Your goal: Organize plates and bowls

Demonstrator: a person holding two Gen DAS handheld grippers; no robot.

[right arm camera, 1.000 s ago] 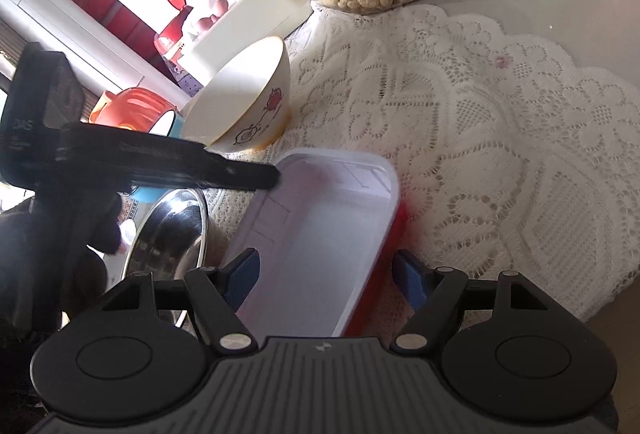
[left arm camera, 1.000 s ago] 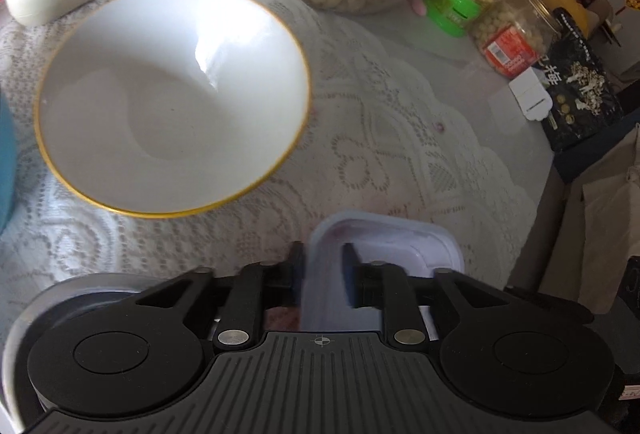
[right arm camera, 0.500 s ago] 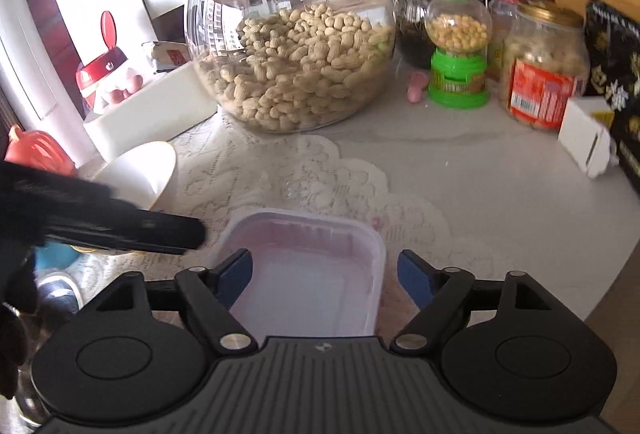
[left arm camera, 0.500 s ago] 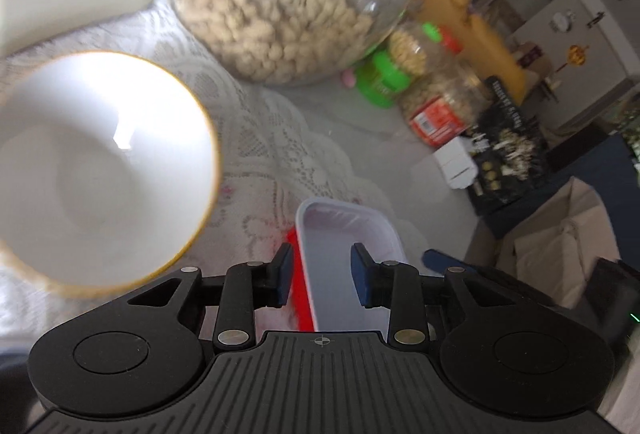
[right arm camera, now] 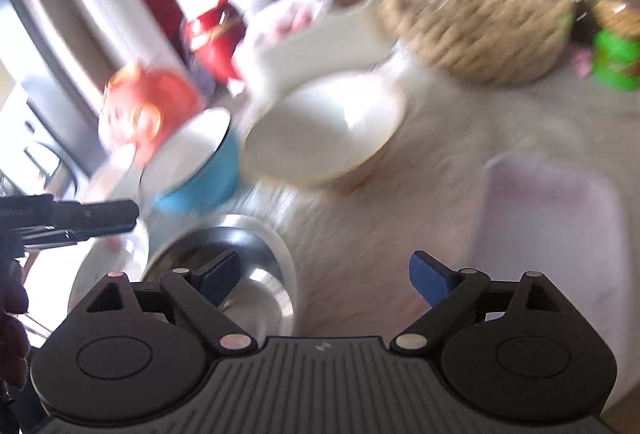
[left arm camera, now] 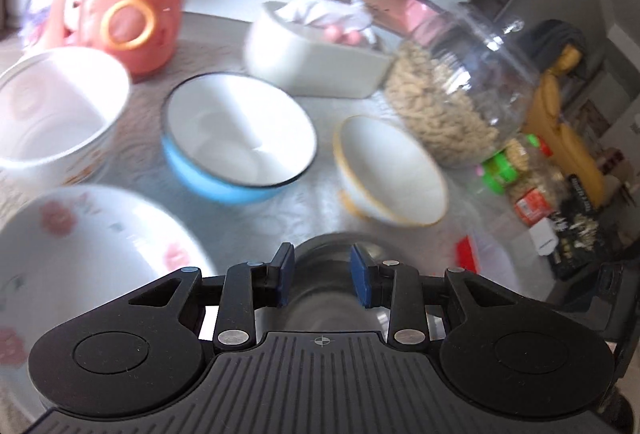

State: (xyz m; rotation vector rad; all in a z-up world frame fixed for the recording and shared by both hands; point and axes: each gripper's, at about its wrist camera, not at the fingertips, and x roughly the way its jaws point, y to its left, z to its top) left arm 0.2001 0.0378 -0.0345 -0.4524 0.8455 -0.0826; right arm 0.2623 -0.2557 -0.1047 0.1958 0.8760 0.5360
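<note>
Already, the floral bowl (left arm camera: 92,250) fills seven o'clock, with the blue-sided bowl (left arm camera: 236,142) at twelve and the gold-rimmed bowl (left arm camera: 392,174) at one, seemingly gathered for nesting. Half-parted and empty, the left gripper (left arm camera: 322,274) hangs over the steel bowl (right arm camera: 232,266). Beside the pink tray (right arm camera: 552,234), the right gripper (right arm camera: 324,274) has just been spreading wide, nothing between its fingers.

Steel bowl (right arm camera: 224,266): polished metal, mirror-bright. Blue bowl (left arm camera: 236,138): glossy enamel look. Gold-rimmed bowl (left arm camera: 392,170): glazed ceramic. Lace cloth (right arm camera: 360,234) on worktop: textured. Peanut jar (left arm camera: 460,90): clear, shiny.
</note>
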